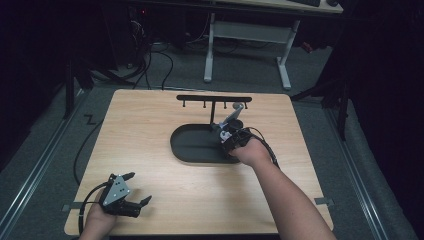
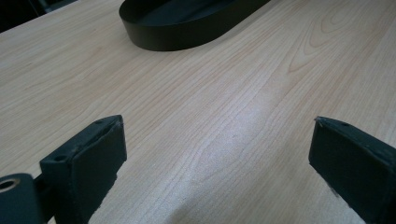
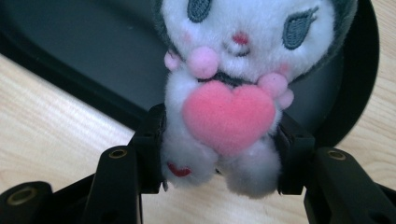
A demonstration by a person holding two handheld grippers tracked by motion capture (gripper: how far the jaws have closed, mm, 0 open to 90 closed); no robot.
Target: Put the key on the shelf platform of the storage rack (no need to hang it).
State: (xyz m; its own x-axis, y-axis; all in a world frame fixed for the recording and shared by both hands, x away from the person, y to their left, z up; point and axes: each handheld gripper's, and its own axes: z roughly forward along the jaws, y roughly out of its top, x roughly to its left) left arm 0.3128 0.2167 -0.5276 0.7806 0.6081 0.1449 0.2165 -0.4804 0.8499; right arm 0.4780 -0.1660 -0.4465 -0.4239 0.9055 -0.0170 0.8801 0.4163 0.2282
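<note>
A small white and grey plush toy [image 3: 233,93] with a pink heart on its front is pinched at its lower body between the two black jaws of my right gripper [image 3: 219,154]. In the high view that right gripper [image 1: 231,135] holds the plush toy [image 1: 234,118] over the right end of the black oval tray [image 1: 192,145]. My left gripper [image 1: 136,189] rests low near the table's front left corner, jaws wide apart. Between its jaws the left gripper [image 2: 217,154] has just bare wood, with the tray [image 2: 187,32] farther off.
A black rack with several small hooks [image 1: 214,99] stands on a post just behind the tray. The wooden table [image 1: 150,120] ends close behind the rack. A white desk frame [image 1: 247,35] and cables lie on the floor beyond.
</note>
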